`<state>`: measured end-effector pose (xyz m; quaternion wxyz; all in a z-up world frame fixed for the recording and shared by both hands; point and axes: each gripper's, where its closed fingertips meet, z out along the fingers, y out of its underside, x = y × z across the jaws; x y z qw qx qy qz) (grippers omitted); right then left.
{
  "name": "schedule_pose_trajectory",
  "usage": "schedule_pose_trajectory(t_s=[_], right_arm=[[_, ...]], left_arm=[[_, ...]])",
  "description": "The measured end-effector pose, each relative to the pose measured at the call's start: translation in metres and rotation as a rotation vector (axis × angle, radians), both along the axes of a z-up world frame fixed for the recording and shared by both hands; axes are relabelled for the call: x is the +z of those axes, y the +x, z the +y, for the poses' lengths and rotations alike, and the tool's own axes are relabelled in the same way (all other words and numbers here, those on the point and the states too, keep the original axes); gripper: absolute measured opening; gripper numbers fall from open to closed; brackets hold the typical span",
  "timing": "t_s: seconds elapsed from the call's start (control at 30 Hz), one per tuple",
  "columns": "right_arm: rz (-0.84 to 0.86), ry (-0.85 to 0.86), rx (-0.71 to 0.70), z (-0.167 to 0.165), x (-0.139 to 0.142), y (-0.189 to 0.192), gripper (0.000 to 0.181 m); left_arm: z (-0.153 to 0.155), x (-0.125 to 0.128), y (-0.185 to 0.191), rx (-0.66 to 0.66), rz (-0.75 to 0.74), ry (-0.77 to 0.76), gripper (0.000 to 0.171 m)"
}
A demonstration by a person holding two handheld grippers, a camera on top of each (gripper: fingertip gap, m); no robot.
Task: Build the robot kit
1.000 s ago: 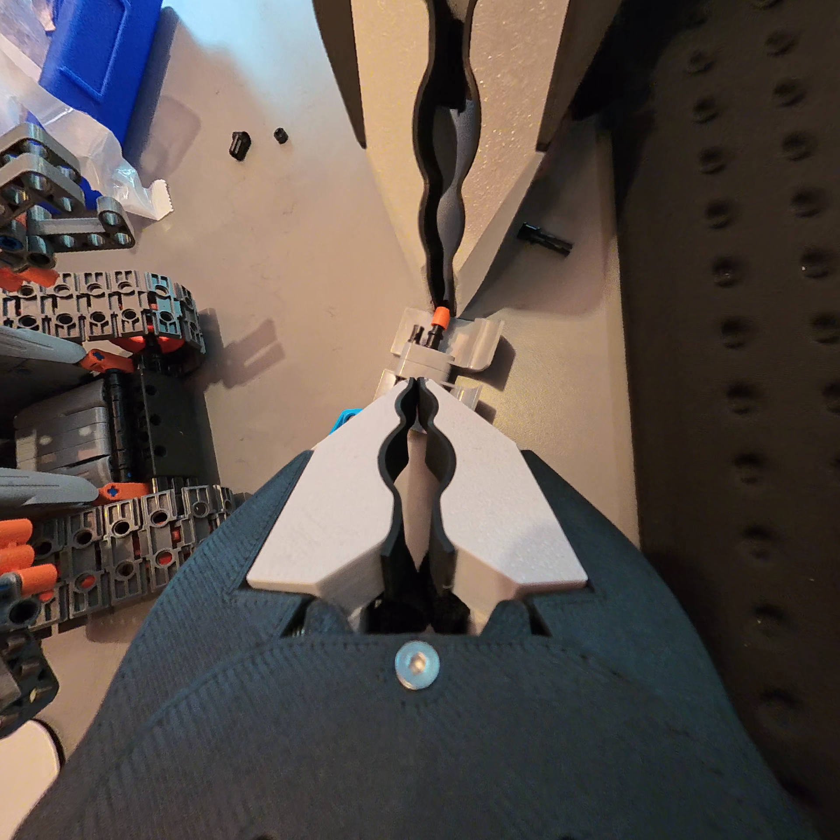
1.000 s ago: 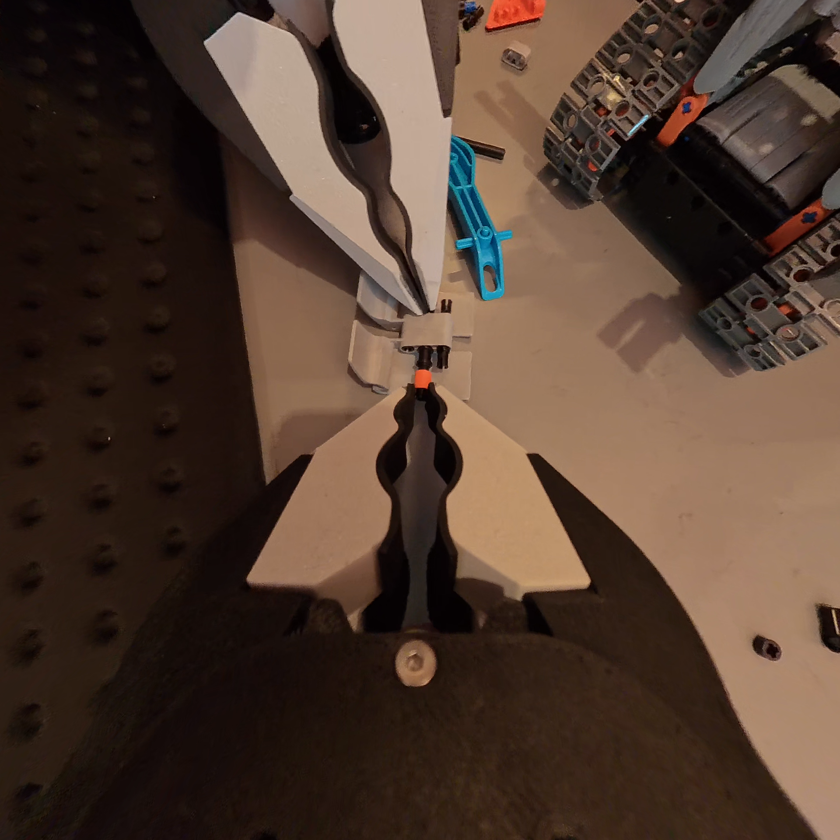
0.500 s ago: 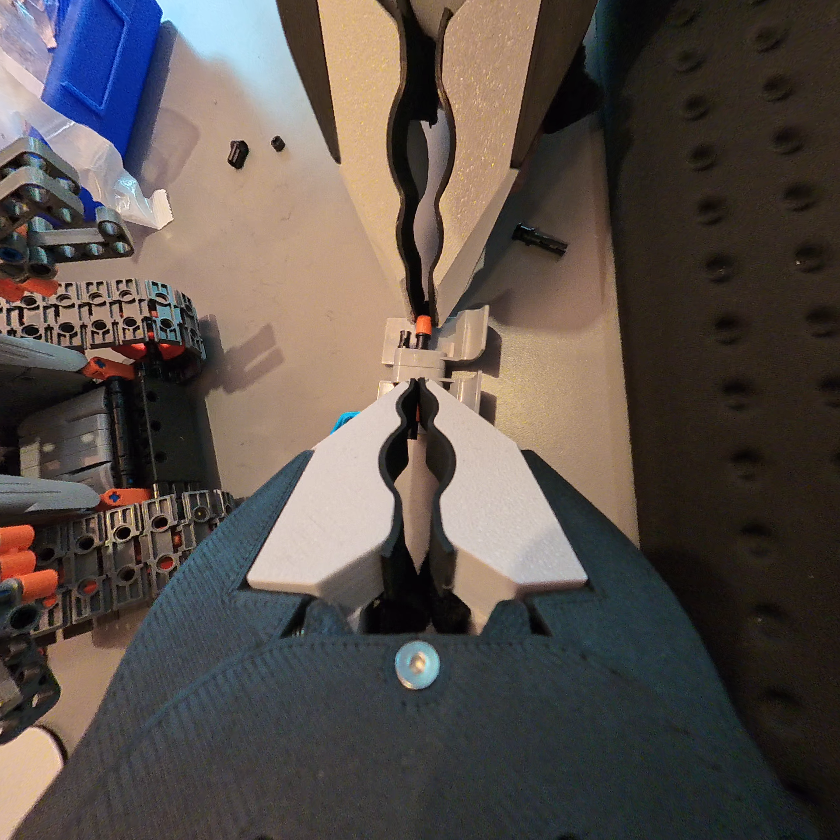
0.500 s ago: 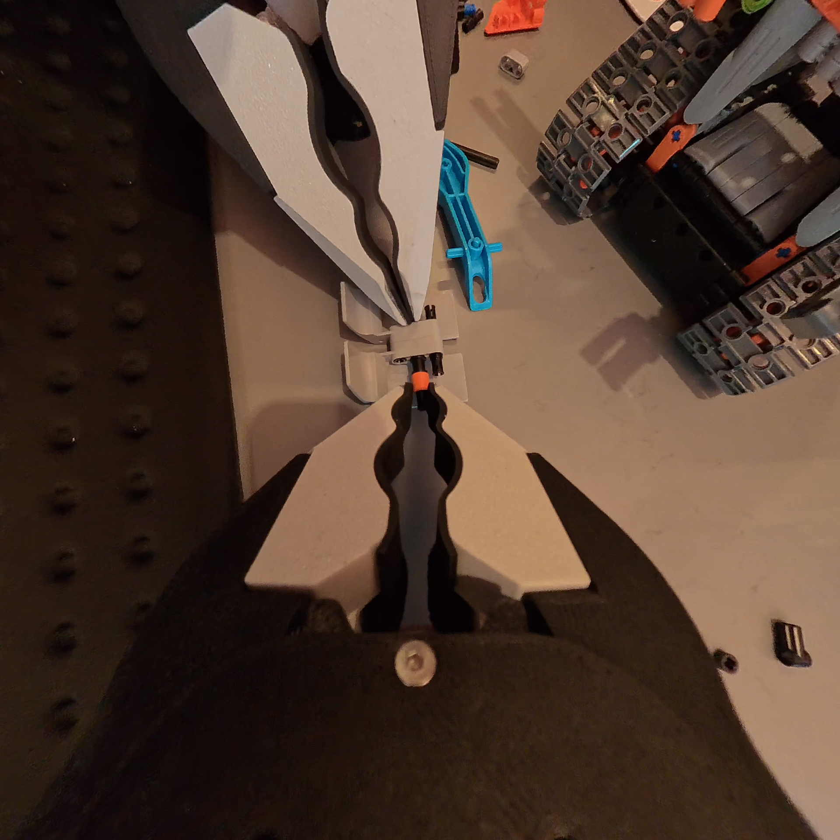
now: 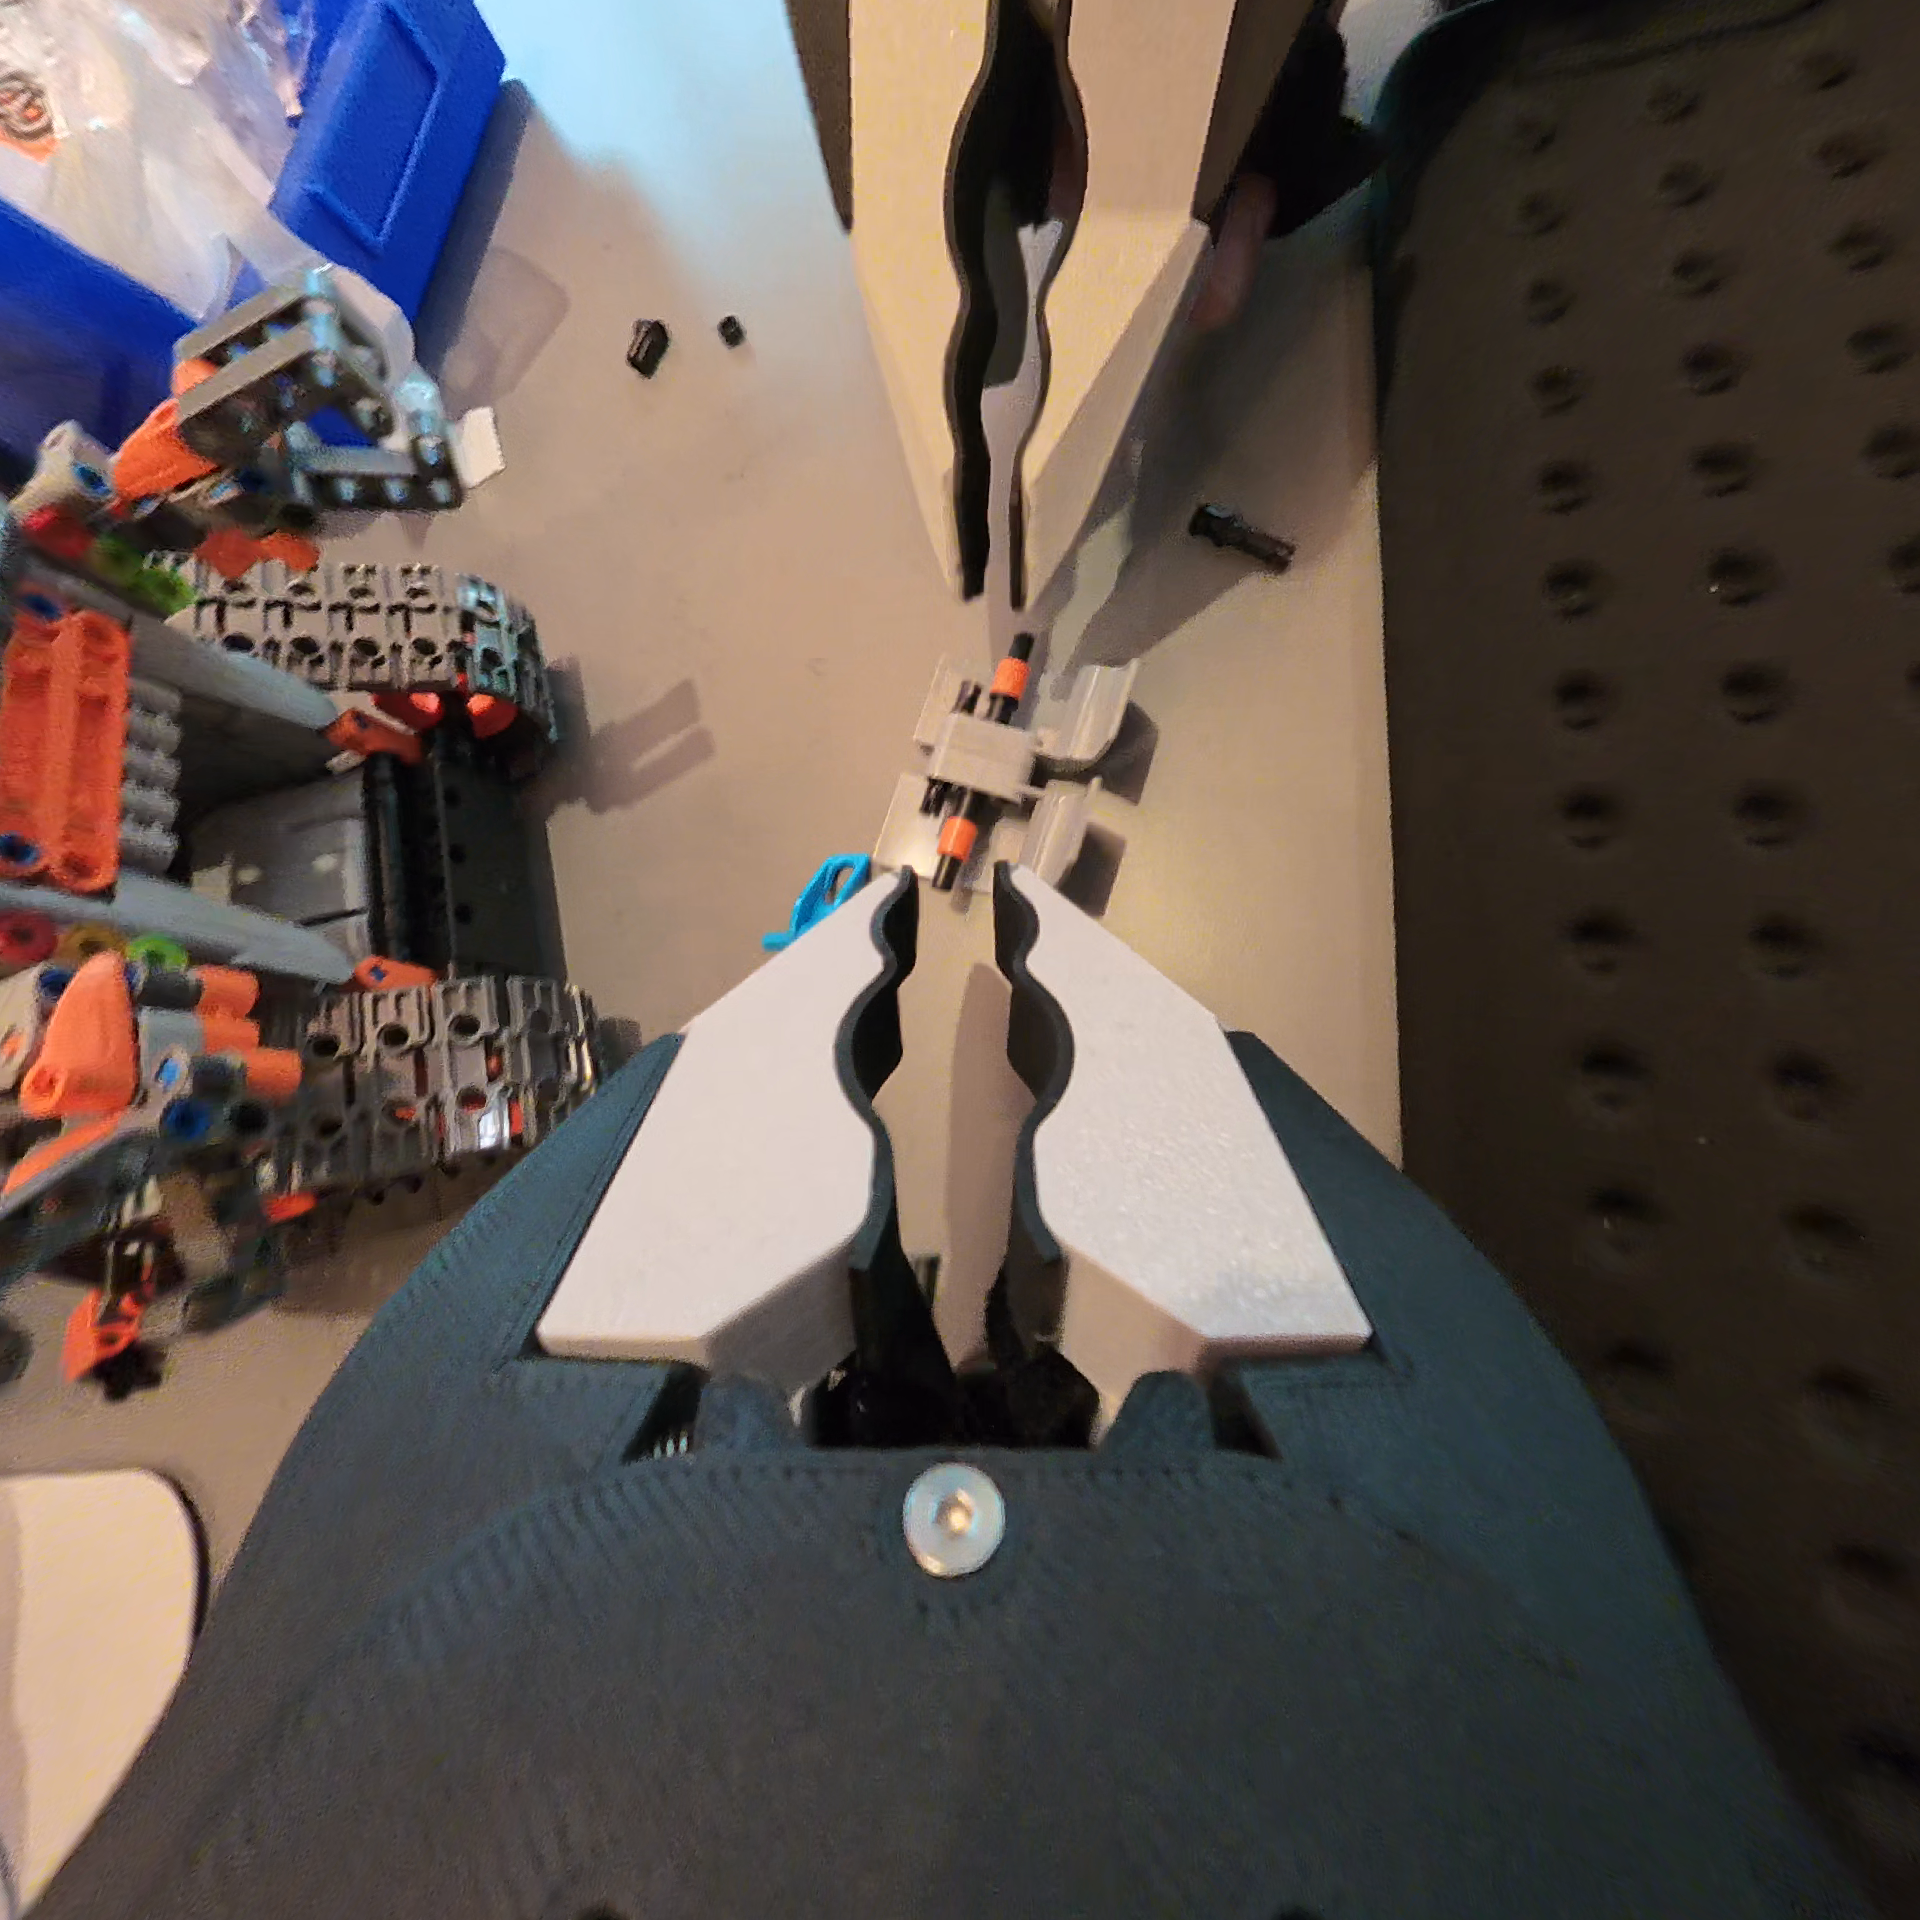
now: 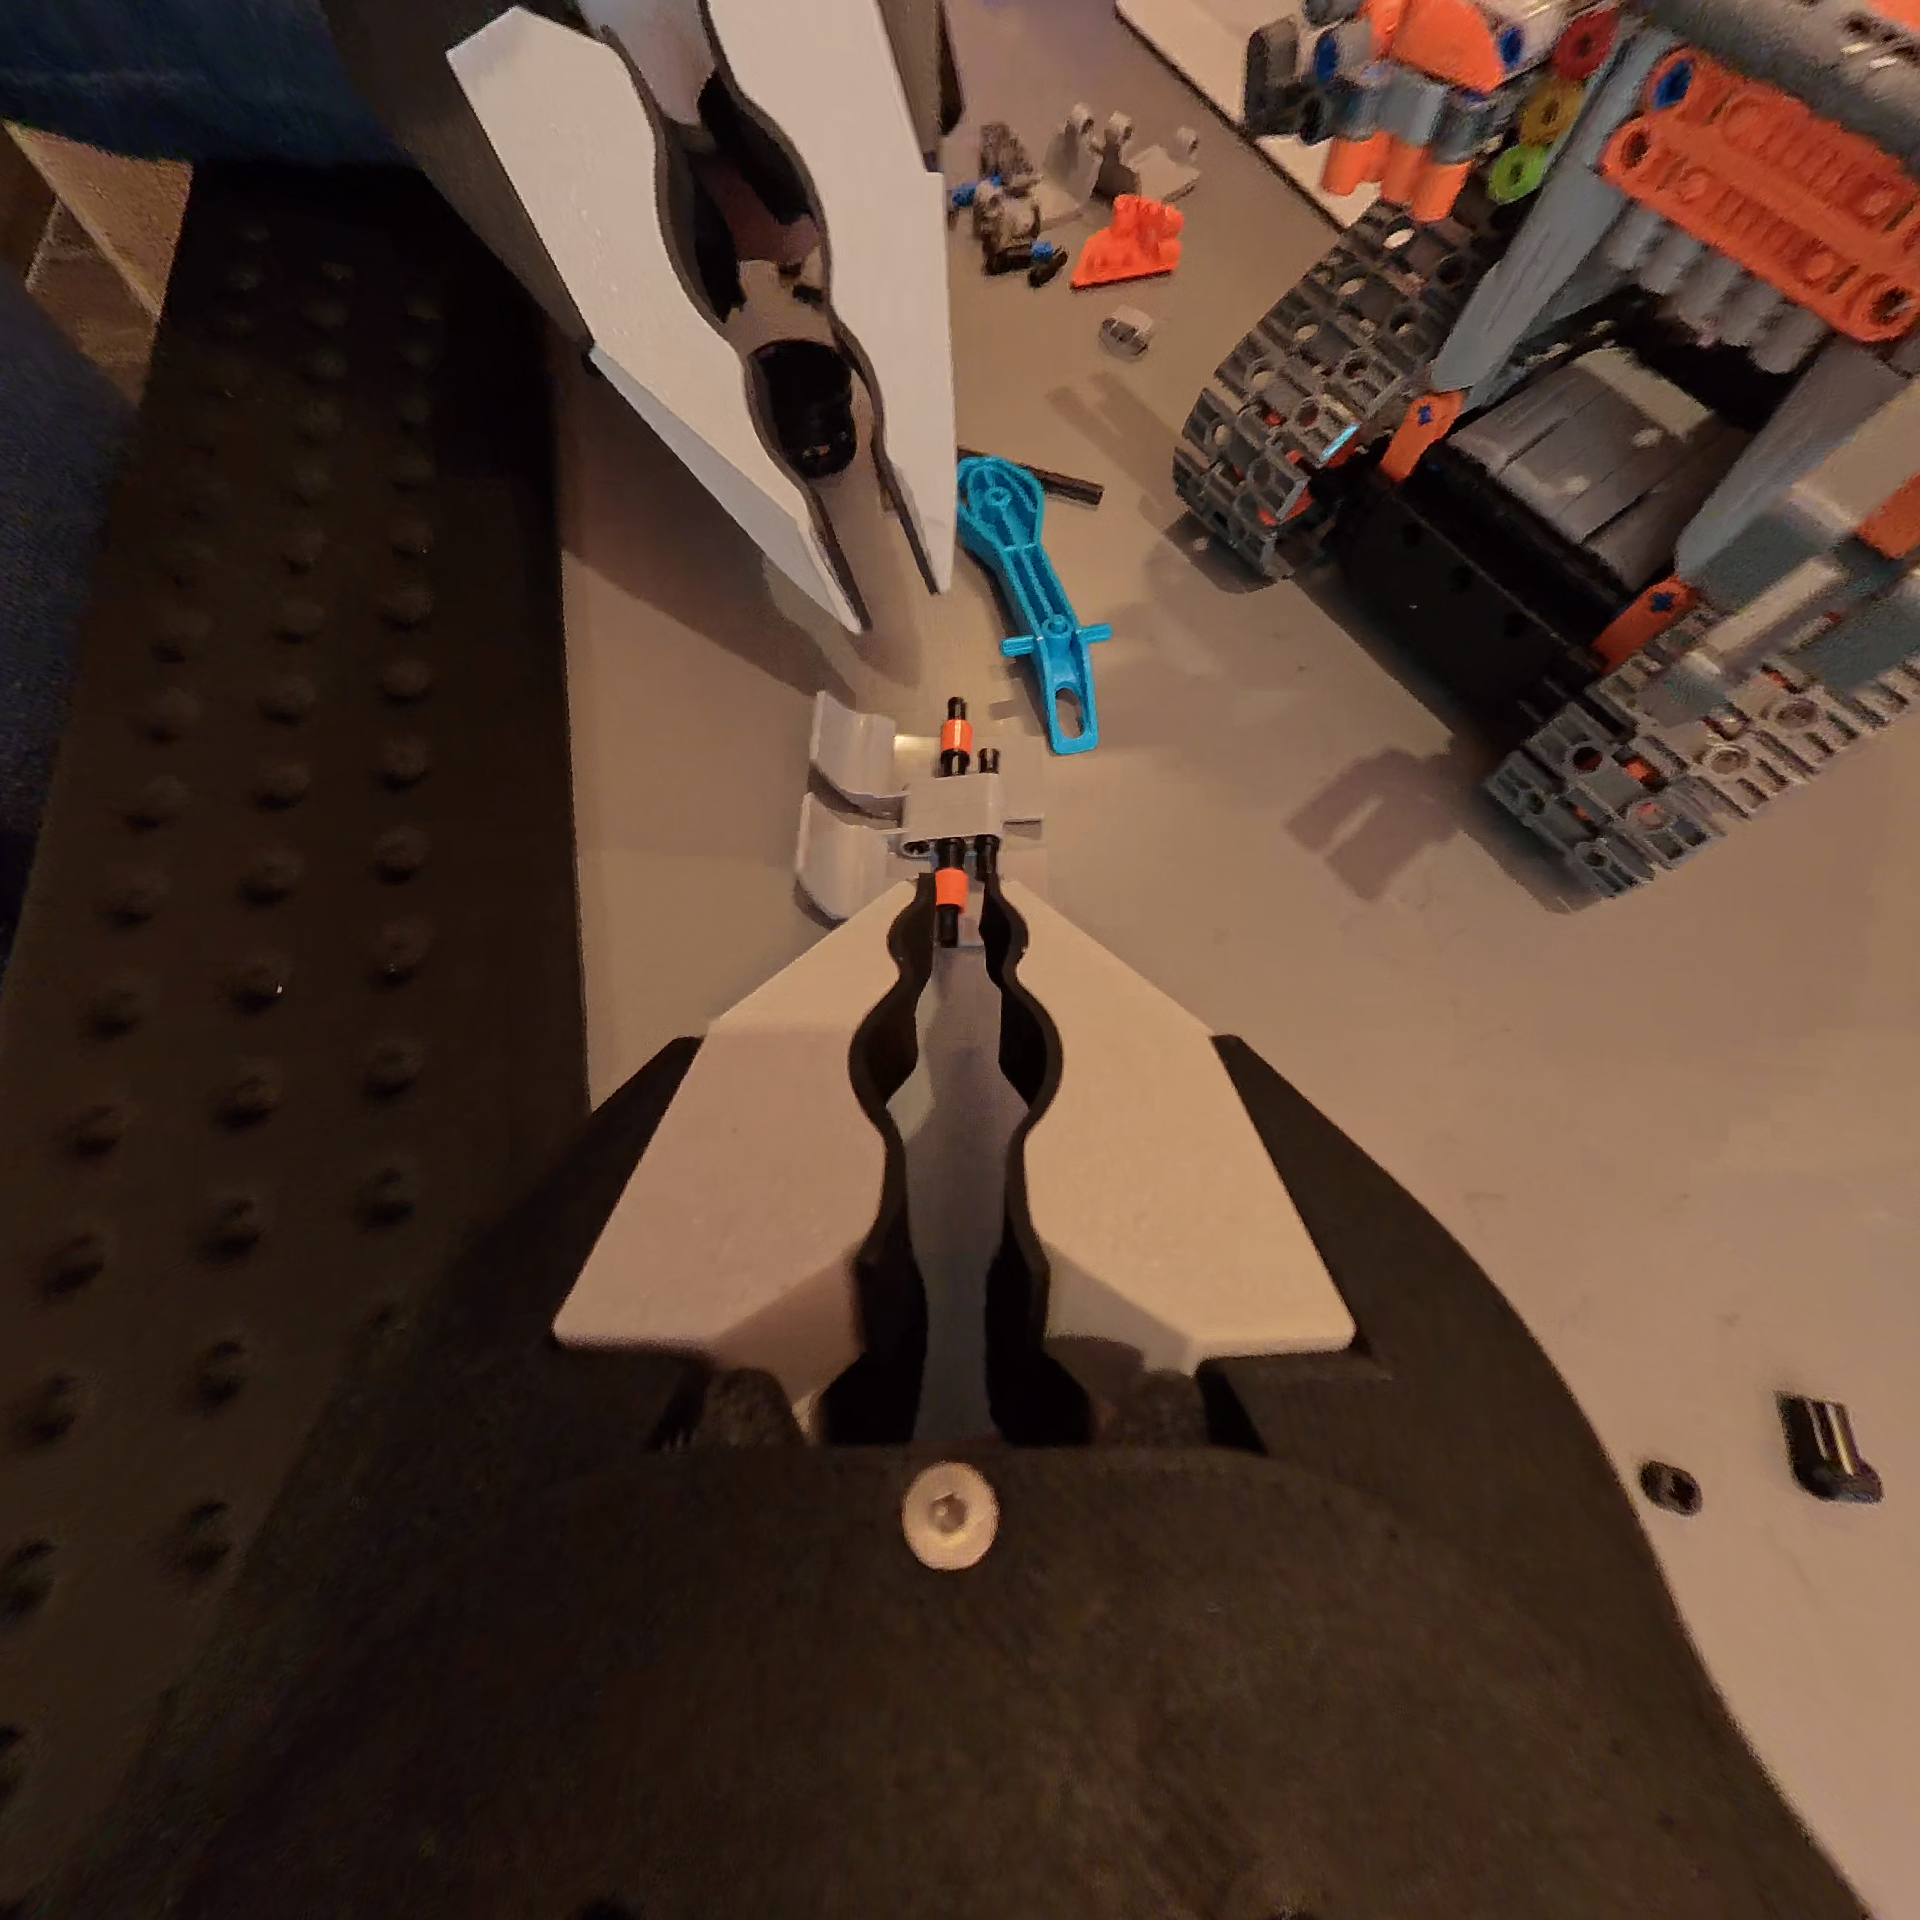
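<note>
The left gripper (image 5: 951,883) is hovering with its fingers spread wide and nothing between them, its tips just short of the near end of a small grey brick assembly (image 5: 977,753). The assembly is lying flat on the grey tabletop (image 6: 1351,1143), close to the edge of a black studded mat (image 5: 1662,831). The right gripper (image 6: 954,914) is facing it from the far side with its fingers parted only narrowly. In the right wrist view the black axle with orange bushes (image 6: 949,890) is showing in that gap, yet the left wrist view is showing the tips just clear of the axle's end, so it is pinching nothing as far as I can tell. Neither tool is steadying the assembly, so a nudge from either set of tips could be enough to slide or spin it on the smooth table, or to push the axle back through its holes. A blue lever-shaped piece (image 6: 1039,603) is lying just to the right of the assembly, near enough to be knocked. A tracked model vehicle (image 6: 1558,520) is standing well apart on the right, and a loose black pin (image 5: 1242,535) is resting beside the mat. A blue bin (image 5: 384,135) is sitting at the far left with clear plastic bags (image 5: 156,156) bunching against it. Its inside is facing away, so what it is holding cannot be told.
</note>
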<state>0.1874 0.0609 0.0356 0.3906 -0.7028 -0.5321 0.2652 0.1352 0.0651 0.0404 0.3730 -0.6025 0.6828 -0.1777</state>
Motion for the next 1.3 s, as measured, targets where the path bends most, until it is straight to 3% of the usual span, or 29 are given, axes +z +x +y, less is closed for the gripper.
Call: schedule_pose_trajectory(t_s=[0.37, 1.3], right_arm=[[0.123, 0.069, -0.087, 0.018, 0.02, 0.014, 0.006], [0.123, 0.117, -0.169, 0.033, 0.022, 0.026, 0.005]], left_arm=[[0.013, 0.011, -0.058, 0.169, -0.112, 0.034, 0.02], [0.021, 0.008, -0.056, 0.189, -0.118, 0.069, 0.009]])
